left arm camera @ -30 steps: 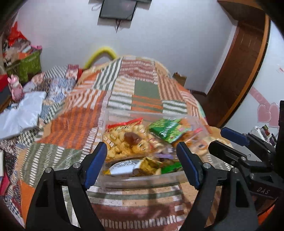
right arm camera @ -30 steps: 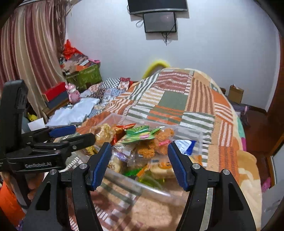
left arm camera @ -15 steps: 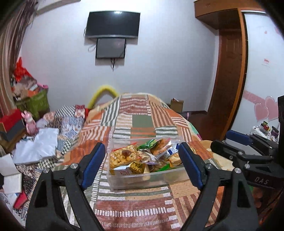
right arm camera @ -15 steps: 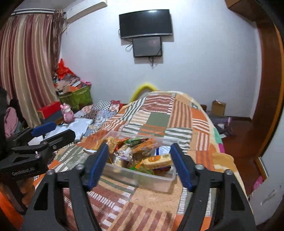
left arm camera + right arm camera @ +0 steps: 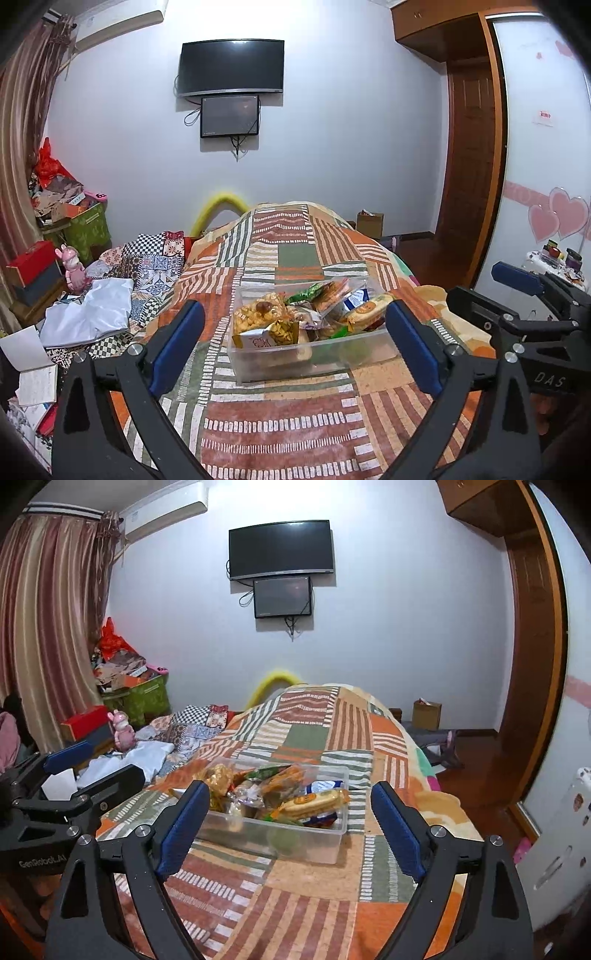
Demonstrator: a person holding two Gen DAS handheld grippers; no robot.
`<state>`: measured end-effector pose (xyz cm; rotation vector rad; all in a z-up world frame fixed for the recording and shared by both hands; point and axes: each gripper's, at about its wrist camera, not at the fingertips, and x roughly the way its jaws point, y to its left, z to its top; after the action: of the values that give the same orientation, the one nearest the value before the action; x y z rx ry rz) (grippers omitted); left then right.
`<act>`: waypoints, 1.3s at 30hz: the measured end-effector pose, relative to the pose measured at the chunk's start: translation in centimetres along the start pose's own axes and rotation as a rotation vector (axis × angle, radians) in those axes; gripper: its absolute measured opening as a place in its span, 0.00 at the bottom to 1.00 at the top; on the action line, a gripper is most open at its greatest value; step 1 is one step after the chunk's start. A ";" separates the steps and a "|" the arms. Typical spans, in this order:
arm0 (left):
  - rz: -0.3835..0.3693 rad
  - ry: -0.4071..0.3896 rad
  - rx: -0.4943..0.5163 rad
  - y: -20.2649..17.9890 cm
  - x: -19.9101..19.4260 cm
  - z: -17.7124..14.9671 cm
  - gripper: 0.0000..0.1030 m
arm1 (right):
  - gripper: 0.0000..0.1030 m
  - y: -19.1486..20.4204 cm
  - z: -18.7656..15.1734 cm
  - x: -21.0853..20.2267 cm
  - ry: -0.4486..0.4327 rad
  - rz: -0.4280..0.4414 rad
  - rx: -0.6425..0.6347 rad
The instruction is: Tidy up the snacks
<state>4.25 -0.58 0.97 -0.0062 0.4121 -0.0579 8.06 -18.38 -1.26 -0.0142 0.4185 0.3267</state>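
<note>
A clear plastic box [image 5: 258,363] [image 5: 325,845] full of snack packets stands on the patchwork bedspread [image 5: 280,417] [image 5: 295,897]. A yellow puffed-snack bag [image 5: 255,315] and a long yellow packet [image 5: 314,801] lie on top. My left gripper [image 5: 295,347] is back from the box, its jaws still opening, nothing between them. My right gripper [image 5: 291,823] is also back from the box, jaws still opening and empty. Each gripper shows at the edge of the other's view: the right gripper [image 5: 532,295] and the left gripper [image 5: 85,768].
White cloth [image 5: 88,314], patterned bedding [image 5: 151,258] and a pink toy [image 5: 74,267] lie at the left of the bed. Boxes and a green bin [image 5: 88,229] stand by the curtain. A wooden door [image 5: 469,166] and a small cardboard box [image 5: 426,714] are at the right.
Both grippers pulled back and rose away from the box, which now looks smaller and farther off. Both pairs of jaws spread wider. The box stays on the bed.
</note>
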 end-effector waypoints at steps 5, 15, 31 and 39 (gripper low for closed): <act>0.012 -0.006 0.009 -0.2 0.0 -0.5 0.98 | 0.86 0.0 -0.1 -0.1 -0.007 -0.018 -0.008; 0.011 -0.009 0.003 -0.2 0.1 -0.9 0.99 | 0.87 0.1 -0.4 -0.7 -0.017 -0.017 -0.009; 0.011 -0.003 -0.014 0.3 0.3 -0.8 0.99 | 0.98 -0.3 0.0 -1.6 -0.057 0.009 0.012; 0.008 0.002 -0.028 0.5 0.4 -0.8 0.99 | 0.99 0.0 0.2 -1.9 -0.077 0.003 0.005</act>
<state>4.33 -0.14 0.10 -0.0323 0.4145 -0.0440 6.51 -18.99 -0.35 0.0036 0.3429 0.3280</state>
